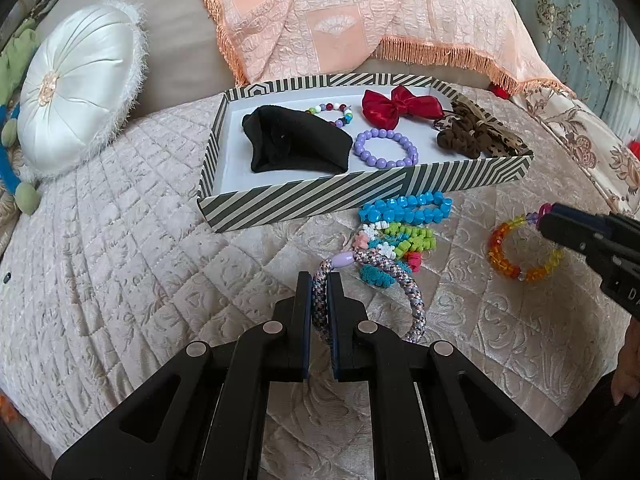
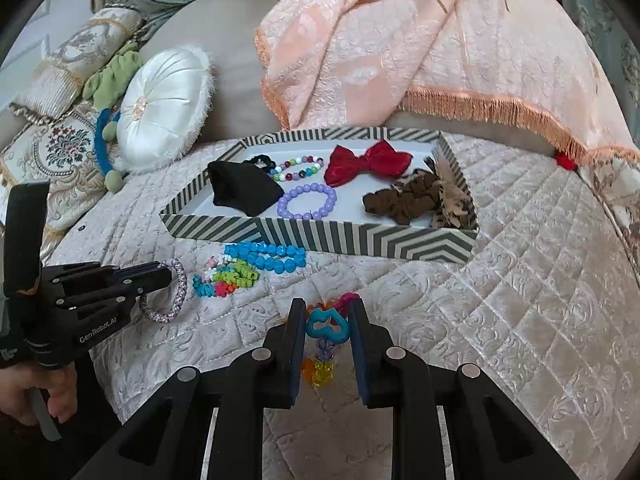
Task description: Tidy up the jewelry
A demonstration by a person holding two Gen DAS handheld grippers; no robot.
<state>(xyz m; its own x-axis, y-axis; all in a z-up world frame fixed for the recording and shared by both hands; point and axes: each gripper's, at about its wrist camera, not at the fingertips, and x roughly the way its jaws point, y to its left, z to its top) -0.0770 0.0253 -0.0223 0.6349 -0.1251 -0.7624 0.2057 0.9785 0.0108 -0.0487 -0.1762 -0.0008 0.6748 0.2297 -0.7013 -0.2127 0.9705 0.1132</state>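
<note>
A striped tray (image 1: 304,204) (image 2: 320,236) sits on the quilted bed and holds a black cloth (image 1: 296,144), a purple bead bracelet (image 1: 386,148) (image 2: 308,202), a multicolour bead bracelet (image 2: 298,168), a red bow (image 1: 400,106) (image 2: 368,162) and brown scrunchies (image 1: 468,132) (image 2: 408,200). In front of it lie blue beads (image 1: 404,208) (image 2: 266,260) and a colourful beaded piece (image 1: 396,240) (image 2: 232,278). My left gripper (image 1: 320,280) (image 2: 170,274) is shut on a braided rope bracelet (image 1: 412,296) (image 2: 176,296). My right gripper (image 2: 326,308) (image 1: 544,222) has its jaws around the charm end of an orange-yellow bead bracelet (image 1: 520,248) (image 2: 318,370), a gap showing beside the charm.
A white round cushion (image 1: 80,96) (image 2: 160,108) lies left of the tray. A peach fringed blanket (image 1: 360,20) (image 2: 440,40) is draped behind it. Embroidered pillows (image 2: 60,140) and a green and blue soft toy (image 2: 110,80) sit at the far left.
</note>
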